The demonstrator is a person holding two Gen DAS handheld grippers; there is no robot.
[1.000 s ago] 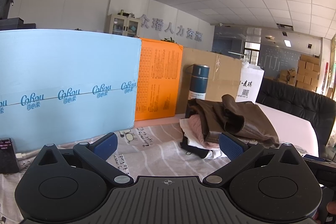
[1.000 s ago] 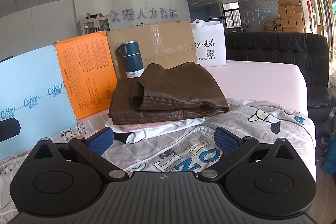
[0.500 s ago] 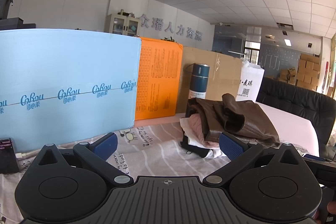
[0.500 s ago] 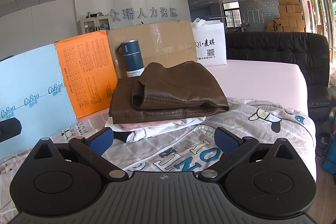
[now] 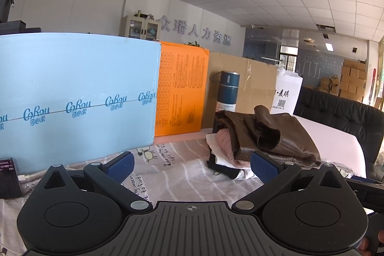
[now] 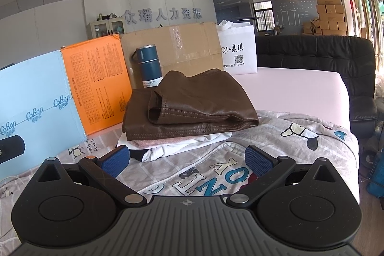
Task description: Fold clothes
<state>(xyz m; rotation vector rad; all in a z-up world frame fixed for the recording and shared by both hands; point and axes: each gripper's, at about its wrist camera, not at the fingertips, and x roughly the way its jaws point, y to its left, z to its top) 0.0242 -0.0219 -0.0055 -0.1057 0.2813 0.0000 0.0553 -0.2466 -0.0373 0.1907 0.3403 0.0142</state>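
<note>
A folded brown leather garment [image 6: 192, 109] [image 5: 271, 136] tops a stack of folded clothes, with pink [image 6: 153, 142] and white [image 6: 182, 148] layers under it, on a cartoon-print sheet [image 6: 288, 136]. My right gripper [image 6: 187, 158] is open just in front of the stack, a little above the sheet, with nothing between its fingers. My left gripper [image 5: 192, 166] is open too, empty, with the stack ahead and to the right of it.
Blue [image 5: 79, 100], orange [image 5: 182, 92] and brown cardboard [image 6: 177, 47] boxes line the back of the bed. A dark blue bottle [image 6: 147, 70] and a white bag [image 6: 237, 50] stand behind the stack. A black sofa [image 6: 319, 64] is at right. A dark device [image 5: 8, 178] lies at left.
Both views have shifted only slightly; the stack sits a touch higher in the right wrist view. Both grippers stay open and empty.
</note>
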